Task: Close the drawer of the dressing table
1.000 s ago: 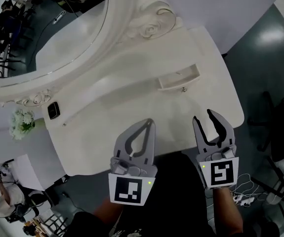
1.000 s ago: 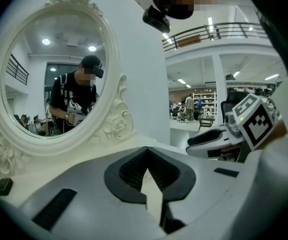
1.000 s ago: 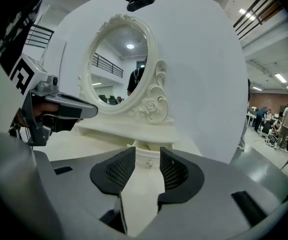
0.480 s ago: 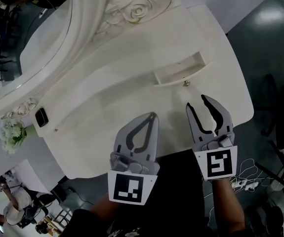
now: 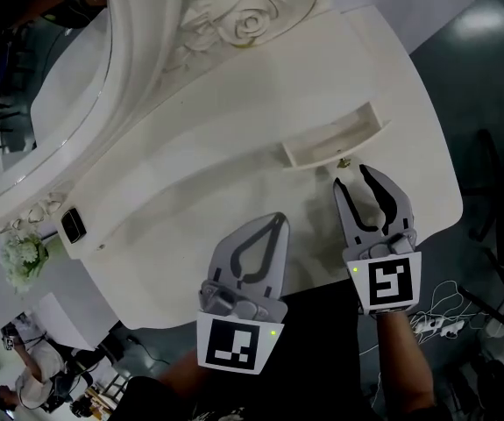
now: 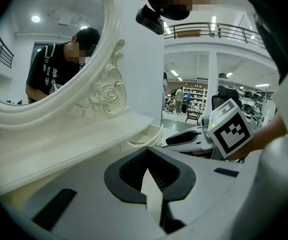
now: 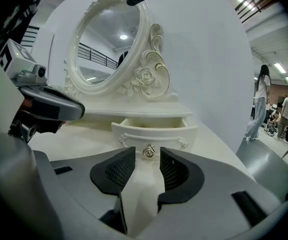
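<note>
The white dressing table [image 5: 190, 191] has a small drawer [image 5: 332, 139] standing open on its top at the right. The drawer's front carries a metal knob [image 7: 148, 152]. My right gripper [image 5: 351, 176] is open just in front of the drawer, and the knob shows in the gap at its fingertips [image 7: 147, 156]; I cannot tell whether they touch. My left gripper [image 5: 277, 220] is shut with nothing in it, over the table's front part and left of the drawer. The left gripper view shows its closed tips [image 6: 148, 154] and the drawer [image 6: 145, 137] beyond them.
An oval mirror [image 5: 32, 103] in a carved white frame with a rose ornament [image 5: 250, 23] stands at the table's back. A small dark device [image 5: 73, 225] and a white flower bunch [image 5: 19, 254] sit at the table's left end. Grey floor [image 5: 488, 77] lies to the right.
My right gripper has moved forward until its tips reach the drawer's knob. The left gripper has stayed shut and moved forward a little over the table.
</note>
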A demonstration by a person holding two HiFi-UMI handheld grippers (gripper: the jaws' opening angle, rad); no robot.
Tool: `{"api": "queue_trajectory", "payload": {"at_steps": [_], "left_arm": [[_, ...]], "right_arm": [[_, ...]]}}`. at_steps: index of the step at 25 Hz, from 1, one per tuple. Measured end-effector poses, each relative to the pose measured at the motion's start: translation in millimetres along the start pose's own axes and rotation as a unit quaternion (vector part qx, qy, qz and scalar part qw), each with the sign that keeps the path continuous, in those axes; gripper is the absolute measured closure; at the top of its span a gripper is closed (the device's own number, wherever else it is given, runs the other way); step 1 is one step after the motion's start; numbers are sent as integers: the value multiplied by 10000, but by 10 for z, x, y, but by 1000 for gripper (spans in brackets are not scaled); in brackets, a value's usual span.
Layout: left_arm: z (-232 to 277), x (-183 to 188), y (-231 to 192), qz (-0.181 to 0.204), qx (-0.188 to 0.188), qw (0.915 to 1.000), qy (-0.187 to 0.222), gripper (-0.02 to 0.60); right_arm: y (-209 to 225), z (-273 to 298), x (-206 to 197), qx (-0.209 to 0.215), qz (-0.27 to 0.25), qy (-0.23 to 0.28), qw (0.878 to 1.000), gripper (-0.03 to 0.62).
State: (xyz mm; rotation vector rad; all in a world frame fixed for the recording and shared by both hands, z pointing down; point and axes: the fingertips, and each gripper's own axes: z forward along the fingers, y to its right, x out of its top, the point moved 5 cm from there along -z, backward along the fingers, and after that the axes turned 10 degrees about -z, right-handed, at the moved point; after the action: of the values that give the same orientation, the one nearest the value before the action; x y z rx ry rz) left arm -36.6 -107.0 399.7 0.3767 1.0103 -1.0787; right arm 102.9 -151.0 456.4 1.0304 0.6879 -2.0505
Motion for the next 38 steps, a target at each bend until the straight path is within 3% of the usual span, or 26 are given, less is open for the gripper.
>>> {"api": "queue_trajectory", "payload": {"at_steps": [11, 15, 38], "left_arm": [[129, -39, -138, -197, -35, 9998, -45, 580], [136, -38, -169, -199, -78, 9997, -74, 580], [197, -41, -274, -224, -117, 9996, -94, 581]], "right_arm": [[-6, 229, -1, -38, -54, -121, 9999, 448], [11, 251, -26, -103, -9, -181, 9998, 505], [39, 358, 61, -184, 128, -185, 9996, 507]]}}
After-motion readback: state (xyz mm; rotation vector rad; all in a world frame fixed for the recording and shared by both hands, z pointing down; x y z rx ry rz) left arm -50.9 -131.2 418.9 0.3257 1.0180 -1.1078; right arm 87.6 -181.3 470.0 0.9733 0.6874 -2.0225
